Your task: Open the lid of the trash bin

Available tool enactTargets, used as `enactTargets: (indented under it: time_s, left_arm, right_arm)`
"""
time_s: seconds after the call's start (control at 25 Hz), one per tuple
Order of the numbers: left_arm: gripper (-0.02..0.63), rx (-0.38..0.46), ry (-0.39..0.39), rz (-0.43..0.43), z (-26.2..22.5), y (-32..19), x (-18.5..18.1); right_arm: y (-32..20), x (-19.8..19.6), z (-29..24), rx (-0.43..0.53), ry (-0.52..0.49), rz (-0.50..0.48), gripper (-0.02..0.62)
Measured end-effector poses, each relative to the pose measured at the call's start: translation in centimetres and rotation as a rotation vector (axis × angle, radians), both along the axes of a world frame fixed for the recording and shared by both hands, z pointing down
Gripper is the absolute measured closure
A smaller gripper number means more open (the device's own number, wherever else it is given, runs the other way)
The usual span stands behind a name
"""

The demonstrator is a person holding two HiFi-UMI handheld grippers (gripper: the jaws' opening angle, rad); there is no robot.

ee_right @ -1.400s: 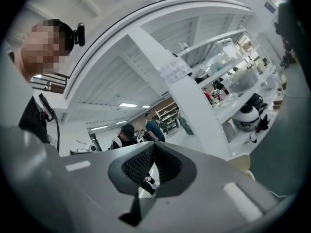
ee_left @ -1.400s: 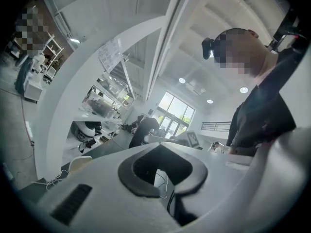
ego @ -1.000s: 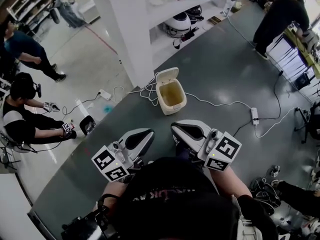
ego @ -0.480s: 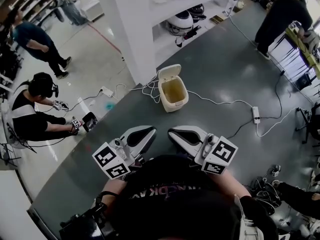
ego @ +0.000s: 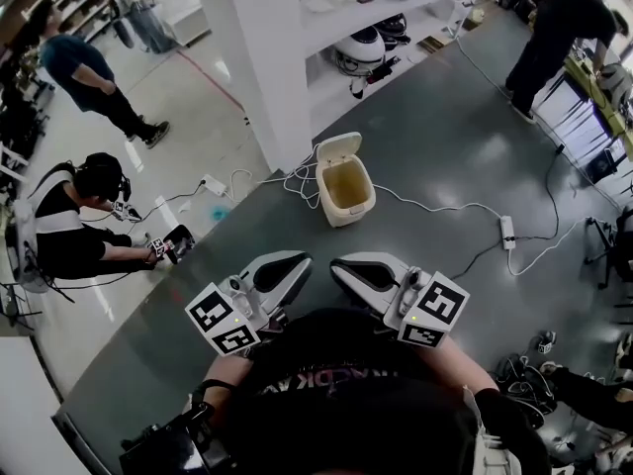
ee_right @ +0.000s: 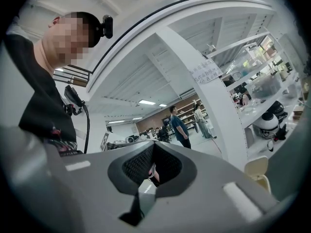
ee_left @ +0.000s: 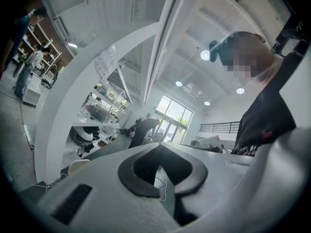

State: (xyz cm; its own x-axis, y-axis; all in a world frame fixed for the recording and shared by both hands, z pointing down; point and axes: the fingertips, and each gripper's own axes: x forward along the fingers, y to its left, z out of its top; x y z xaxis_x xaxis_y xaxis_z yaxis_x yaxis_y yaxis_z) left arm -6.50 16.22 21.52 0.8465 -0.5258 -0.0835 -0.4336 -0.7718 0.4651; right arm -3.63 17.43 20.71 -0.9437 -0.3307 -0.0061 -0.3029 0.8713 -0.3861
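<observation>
A small cream trash bin [ego: 342,188] stands on the grey floor beside a white pillar; its lid [ego: 336,147] is tipped up and back, and the yellowish inside shows. Both grippers hover close to my chest, well short of the bin and touching nothing. My left gripper [ego: 297,259] has its jaws together with nothing between them, as the left gripper view shows [ee_left: 158,145]. My right gripper [ego: 342,266] is shut and empty too [ee_right: 154,144]. Part of the bin shows low at the left of the left gripper view [ee_left: 77,165] and at the right of the right gripper view [ee_right: 257,171].
A white pillar [ego: 267,57] and a shelf [ego: 376,13] rise behind the bin. White cables and a power strip [ego: 502,230] lie on the floor to its right. A person crouches at the left [ego: 69,231], another stands beyond [ego: 89,67], a third at top right [ego: 554,28].
My right gripper has drifted a little left, toward the left gripper. The standing person at the left has walked further into view. The bin and its raised lid are as before.
</observation>
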Motion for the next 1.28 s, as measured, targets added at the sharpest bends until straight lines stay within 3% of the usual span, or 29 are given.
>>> enactTargets:
  time_s: [1.28]
  left_arm:
    - [0.603,-0.005,0.011,-0.010,-0.38,0.31,0.37]
  right_arm:
    - [0.63,0.30,-0.32,0.007,0.007,-0.009,0.589]
